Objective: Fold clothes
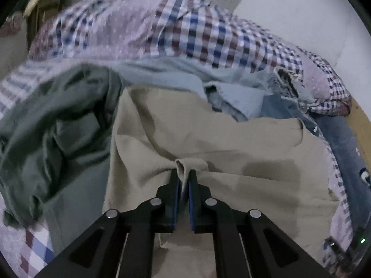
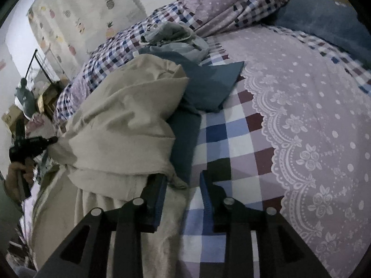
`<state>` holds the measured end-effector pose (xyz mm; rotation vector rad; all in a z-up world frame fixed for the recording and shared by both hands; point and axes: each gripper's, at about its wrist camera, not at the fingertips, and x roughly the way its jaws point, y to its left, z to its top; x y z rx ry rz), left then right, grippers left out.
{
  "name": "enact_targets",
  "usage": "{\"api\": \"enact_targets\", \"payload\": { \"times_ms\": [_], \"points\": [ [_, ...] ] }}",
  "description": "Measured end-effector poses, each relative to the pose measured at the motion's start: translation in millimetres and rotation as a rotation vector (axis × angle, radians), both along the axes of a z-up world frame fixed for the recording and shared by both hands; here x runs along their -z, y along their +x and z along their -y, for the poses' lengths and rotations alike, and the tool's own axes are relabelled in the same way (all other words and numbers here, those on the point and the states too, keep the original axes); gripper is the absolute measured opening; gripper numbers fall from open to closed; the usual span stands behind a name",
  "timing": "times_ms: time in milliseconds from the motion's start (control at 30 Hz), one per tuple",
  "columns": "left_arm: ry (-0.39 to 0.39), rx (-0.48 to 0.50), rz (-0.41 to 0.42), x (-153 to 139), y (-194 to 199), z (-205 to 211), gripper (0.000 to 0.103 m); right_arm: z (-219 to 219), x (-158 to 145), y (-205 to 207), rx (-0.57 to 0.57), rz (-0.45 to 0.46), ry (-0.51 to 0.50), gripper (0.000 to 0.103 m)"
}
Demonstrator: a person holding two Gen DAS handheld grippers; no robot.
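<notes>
a: left wrist view. my left gripper (image 1: 183, 173) has its jaws pinched nearly together on a gathered pleat of the beige garment (image 1: 208, 143), which lies spread across the bed. a grey-green garment (image 1: 53, 125) is bunched just to the left of the beige one, and pale blue clothes (image 1: 231, 92) and denim (image 1: 336, 139) are heaped behind it, against the checked quilt (image 1: 190, 30).

b: and the right wrist view?

a: my right gripper (image 2: 183, 180) stands well apart at the jaws and grips nothing; its left finger (image 2: 160, 192) sits at the beige garment's (image 2: 120, 120) edge, where a small tab of cloth pokes out, while the other finger hangs over the checked bedsheet (image 2: 220, 139). from here the beige garment is mounded up, partly doubled over itself. a folded blue piece (image 2: 208, 81) lies just behind it. far to the beige garment's left, the other gripper's tip (image 2: 49, 140) meets the cloth.

b: which step, then?

a: i judge it mid-fold on the beige piece, one side held. whether the right side is about to take hold or just let go, i can't tell. any next move calls for keeping the held edge taut and level.
</notes>
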<state>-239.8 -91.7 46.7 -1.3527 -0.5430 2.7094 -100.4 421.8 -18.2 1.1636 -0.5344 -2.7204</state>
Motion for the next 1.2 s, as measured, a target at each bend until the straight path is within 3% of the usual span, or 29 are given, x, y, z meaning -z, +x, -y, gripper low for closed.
{"api": "enact_targets", "payload": {
  "times_ms": [33,100,133,267,367,467,567,600,667,700,733,867,967,1000,1133,1200],
  "points": [
    [0.039,-0.004,0.005,1,-1,4,0.049,2,1,-1,-0.006,0.003,0.011,0.032],
    [0.102,-0.025,-0.045,-6,6,16,0.074,5,2,-1,-0.01,0.009,0.023,0.032],
    [0.13,-0.036,-0.074,-10,10,22,0.078,4,2,-1,-0.009,0.009,0.021,0.032],
    [0.062,0.026,-0.101,-19,33,28,0.078,2,4,-1,-0.009,0.01,0.015,0.032],
    [-0.088,0.187,-0.09,-9,51,6,0.078,3,4,-1,-0.009,0.01,0.017,0.032],
    [-0.268,0.282,-0.064,8,66,-17,0.076,3,4,1,-0.008,0.007,0.019,0.032],
    [-0.327,0.268,-0.045,19,72,-17,0.072,4,4,1,-0.008,0.004,0.027,0.031],
    [-0.35,0.26,-0.035,23,72,-15,0.065,5,4,1,-0.01,0.004,0.031,0.03],
    [-0.404,0.246,-0.004,30,72,-10,0.041,9,4,0,-0.022,0.006,0.044,0.027],
    [-0.438,0.228,0.016,34,72,-7,0.016,11,4,-1,-0.029,0.008,0.051,0.02],
    [-0.456,0.198,0.032,37,71,-1,0.008,11,4,-2,-0.03,0.009,0.053,0.018],
    [-0.435,0.088,0.058,37,70,19,0.008,10,6,-3,-0.02,0.018,0.047,0.015],
    [-0.365,0.145,0.006,24,79,10,0.008,9,6,-3,-0.02,0.021,0.045,0.015],
    [-0.329,0.177,-0.024,18,84,6,0.013,9,6,-4,-0.02,0.021,0.044,0.015],
    [-0.233,0.258,-0.076,5,93,-9,0.056,8,7,-4,-0.022,0.022,0.042,0.015],
    [-0.224,0.275,-0.067,5,87,-15,0.056,9,7,-4,-0.022,0.022,0.043,0.015]
  ]
}}
